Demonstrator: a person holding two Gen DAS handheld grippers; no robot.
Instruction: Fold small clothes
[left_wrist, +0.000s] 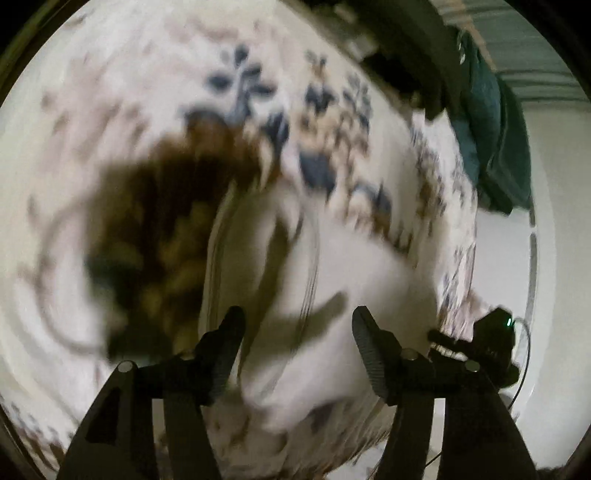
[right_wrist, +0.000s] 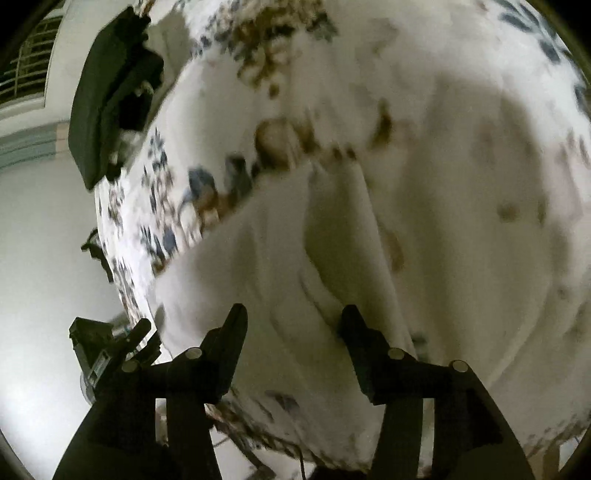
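Note:
A white garment (left_wrist: 332, 266) lies on a bed with a floral sheet (left_wrist: 92, 110), and both views are motion-blurred. A dark brown patterned cloth (left_wrist: 155, 229) lies to its left. My left gripper (left_wrist: 297, 321) is open and empty just above the white garment's near part. In the right wrist view the same white garment (right_wrist: 266, 258) fills the middle. My right gripper (right_wrist: 291, 319) is open and empty over its near edge. The other gripper (left_wrist: 491, 339) shows at the right of the left wrist view, and at the lower left in the right wrist view (right_wrist: 110, 347).
Dark green cloth (left_wrist: 491, 122) lies at the bed's far right corner. A dark folded item (right_wrist: 107, 96) sits at the bed's edge in the right wrist view. The bed's edge (right_wrist: 122, 280) drops to a pale floor (right_wrist: 44, 240) on the left.

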